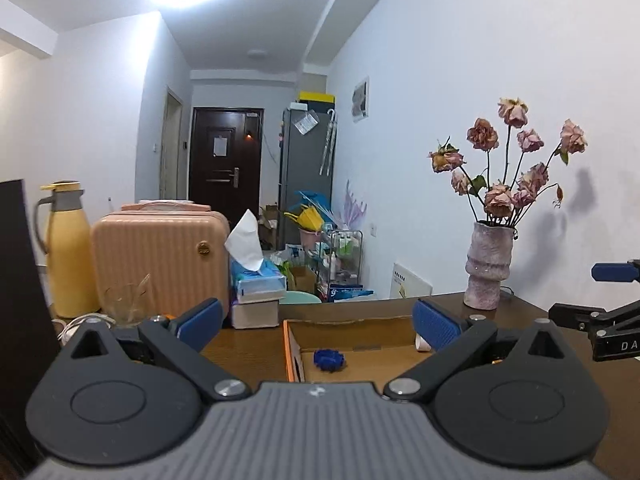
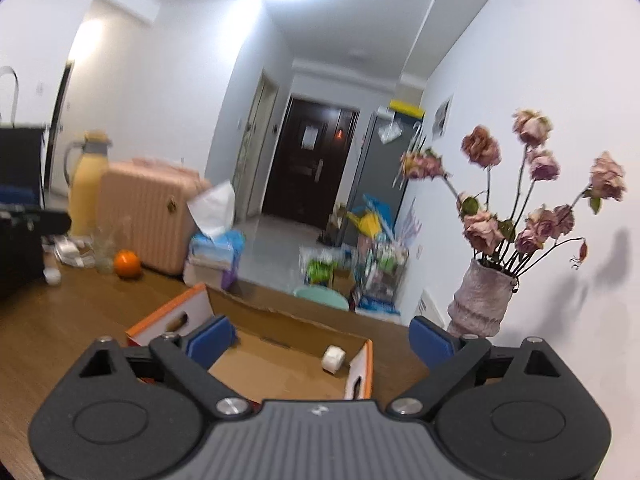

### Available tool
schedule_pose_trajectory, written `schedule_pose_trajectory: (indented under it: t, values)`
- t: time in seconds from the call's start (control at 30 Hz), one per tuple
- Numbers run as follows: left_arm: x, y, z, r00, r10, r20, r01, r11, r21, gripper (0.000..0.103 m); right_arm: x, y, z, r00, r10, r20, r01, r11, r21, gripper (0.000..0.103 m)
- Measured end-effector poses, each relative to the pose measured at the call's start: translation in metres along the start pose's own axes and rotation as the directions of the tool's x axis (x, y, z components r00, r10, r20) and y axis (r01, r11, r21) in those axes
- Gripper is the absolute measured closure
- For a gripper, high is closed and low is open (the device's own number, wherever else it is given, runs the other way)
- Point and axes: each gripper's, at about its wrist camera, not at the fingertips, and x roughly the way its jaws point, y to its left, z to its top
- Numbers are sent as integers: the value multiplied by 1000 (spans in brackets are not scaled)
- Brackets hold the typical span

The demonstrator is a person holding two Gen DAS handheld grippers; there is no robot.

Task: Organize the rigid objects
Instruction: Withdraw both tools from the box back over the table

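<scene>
Two hand-held grippers are seen poised above a shallow cardboard box on a brown wooden table, where rigid objects are being gathered. The left gripper is held with its blue-padded fingers spread wide and nothing between them; the right gripper is likewise held wide apart and empty over the box's near edge. Both are judged to be free for a further pick.

Two items are already collected in the box: a blue ridged cap-like piece on the cardboard floor, and a small white roll lying against the right-hand orange-edged wall, a placement that suggests the box is serving as the sorting bin. An orange is left out on the table, beside a clear glass and in front of a pink suitcase; whether it counts among the task's objects cannot be told.

A vase of dried roses is kept at the table's far right corner, near the box, and a tissue box stands beyond its left end.

Much is concealed. The box's near floor is masked by the gripper bodies in both views, the white roll is half hidden behind a blue pad in the left view, and the right view is blurred. The blue piece's exact nature cannot be made out.
</scene>
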Motion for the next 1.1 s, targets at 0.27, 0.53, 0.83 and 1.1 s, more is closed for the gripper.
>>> schedule_pose_trajectory:
  t: [0.27, 0.53, 0.83, 1.1]
  values:
    - [-66, -5, -59, 1000, -24, -8, 24, 999, 38, 0, -51, 18, -57, 1000, 20, 9, -21, 990, 143, 7]
    - [-127, -17, -147, 999, -44, -6, 44, 997, 64, 0, -109, 45, -146, 1000, -14, -3, 14, 963, 268, 1]
    - [-96, -25, -175, 987, -75, -140, 82, 996, 40, 0, -122, 57, -190, 992, -85, -98, 110, 954, 279, 2]
    - [-57, -23, -175, 978, -49, -204, 56, 998, 32, 0, -85, 43, -184, 992, -18, -124, 57, 945, 321, 17]
